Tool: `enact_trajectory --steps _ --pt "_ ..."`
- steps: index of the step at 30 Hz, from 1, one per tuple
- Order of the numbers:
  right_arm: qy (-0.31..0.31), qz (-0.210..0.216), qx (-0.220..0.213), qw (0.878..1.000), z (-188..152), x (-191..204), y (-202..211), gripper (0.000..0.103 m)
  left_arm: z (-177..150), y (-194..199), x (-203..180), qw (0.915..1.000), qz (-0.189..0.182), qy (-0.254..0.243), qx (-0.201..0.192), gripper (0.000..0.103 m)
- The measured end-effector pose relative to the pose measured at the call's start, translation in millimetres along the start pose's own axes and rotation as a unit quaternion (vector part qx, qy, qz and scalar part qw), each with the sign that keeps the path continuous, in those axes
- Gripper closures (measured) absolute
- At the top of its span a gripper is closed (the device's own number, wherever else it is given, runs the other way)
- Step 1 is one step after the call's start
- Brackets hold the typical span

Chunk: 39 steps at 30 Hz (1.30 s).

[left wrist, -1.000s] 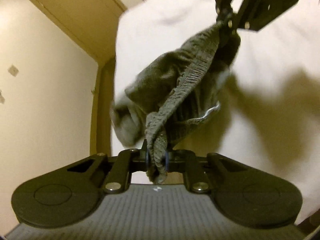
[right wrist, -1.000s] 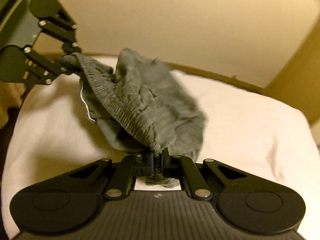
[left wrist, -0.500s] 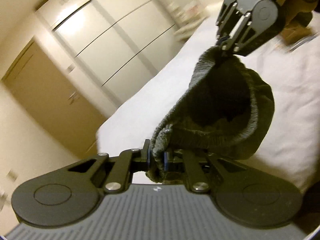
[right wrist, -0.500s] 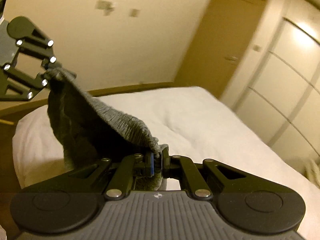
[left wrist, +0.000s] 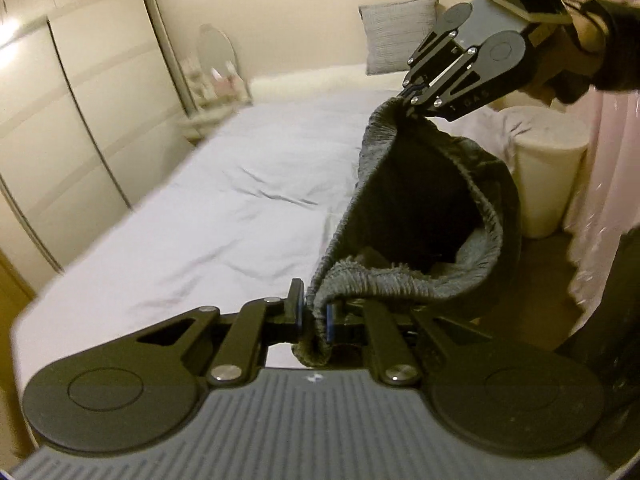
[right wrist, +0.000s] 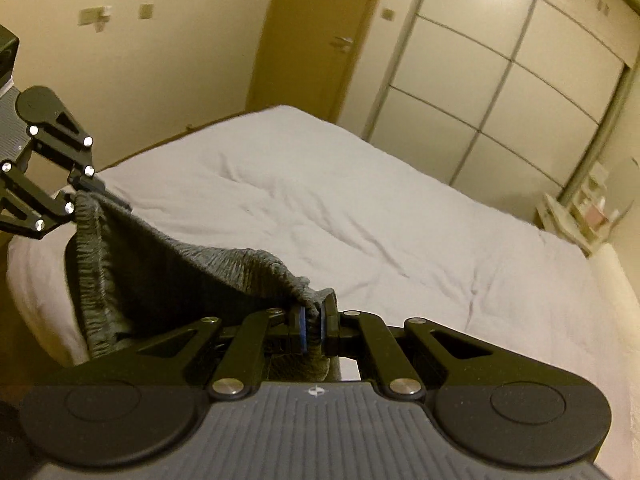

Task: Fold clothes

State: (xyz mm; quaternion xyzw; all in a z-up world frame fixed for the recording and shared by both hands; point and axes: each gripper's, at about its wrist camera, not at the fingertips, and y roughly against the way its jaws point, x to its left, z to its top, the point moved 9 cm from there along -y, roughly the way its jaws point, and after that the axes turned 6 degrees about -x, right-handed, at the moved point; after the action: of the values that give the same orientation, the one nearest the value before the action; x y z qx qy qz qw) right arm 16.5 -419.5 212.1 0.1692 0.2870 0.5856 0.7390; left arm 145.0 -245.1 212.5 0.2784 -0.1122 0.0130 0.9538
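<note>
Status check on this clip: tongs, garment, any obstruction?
Left tongs shut on grey garment waistband. Right tongs shut on opposite edge. Garment hanging open above white bed. Nothing in the way.

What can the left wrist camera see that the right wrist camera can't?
Only the left wrist view shows the grey pillow, the white round bin, the pink curtain and an oval mirror. Only the right wrist view shows the brown door. Both show the white bed, the wardrobe, and the left gripper and right gripper pinching the grey garment's waistband.
</note>
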Motion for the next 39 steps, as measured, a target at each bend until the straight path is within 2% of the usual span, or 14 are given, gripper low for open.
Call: enact_trajectory --steps 7,8,9,10,14,17,21,24,26,29,33,35,37,39 --pt "-0.08 0.039 0.089 0.992 -33 -118 -187 0.098 -29 -176 84 0.9887 -0.002 0.119 0.092 0.088" --pt "-0.085 0.047 0.099 0.99 -41 -134 -229 0.091 -42 -208 97 0.9825 0.007 0.146 0.116 0.086" --pt "-0.086 0.053 0.104 0.989 -48 -145 -262 0.075 -58 -240 115 0.9748 0.021 0.173 0.139 0.074" --pt "-0.082 0.055 0.111 0.989 -57 -154 -291 0.071 -76 -269 133 0.9664 0.039 0.197 0.16 0.057" --pt "-0.12 0.076 0.168 0.975 -98 -194 -374 0.062 -140 -335 196 0.9233 0.106 0.282 0.238 0.055" --pt "-0.169 0.093 0.158 0.968 -118 -217 -378 0.045 -163 -329 208 0.8996 0.129 0.335 0.249 0.054" --pt "-0.249 0.073 0.17 0.951 -164 -242 -378 0.045 -181 -301 159 0.8793 0.125 0.381 0.257 0.051" --pt "-0.329 0.008 0.189 0.925 -202 -274 -369 0.044 -180 -308 128 0.8716 0.108 0.402 0.259 0.046" --pt "-0.385 0.015 0.192 0.902 -218 -284 -361 0.044 -181 -321 118 0.8702 0.091 0.409 0.259 0.044" --pt "-0.368 0.054 0.188 0.909 -214 -263 -351 0.044 -184 -349 105 0.8658 0.072 0.423 0.258 0.038" --pt "-0.316 0.095 0.187 0.925 -202 -222 -339 0.045 -195 -380 102 0.8514 0.058 0.451 0.261 0.039" --pt "-0.307 0.091 0.188 0.929 -201 -213 -340 0.045 -199 -388 106 0.8447 0.059 0.466 0.257 0.049" --pt "-0.313 0.084 0.193 0.926 -207 -211 -342 0.045 -200 -388 112 0.8408 0.051 0.478 0.248 0.097" --pt "-0.322 0.08 0.199 0.922 -214 -210 -344 0.045 -198 -382 121 0.8427 0.043 0.483 0.234 0.097"
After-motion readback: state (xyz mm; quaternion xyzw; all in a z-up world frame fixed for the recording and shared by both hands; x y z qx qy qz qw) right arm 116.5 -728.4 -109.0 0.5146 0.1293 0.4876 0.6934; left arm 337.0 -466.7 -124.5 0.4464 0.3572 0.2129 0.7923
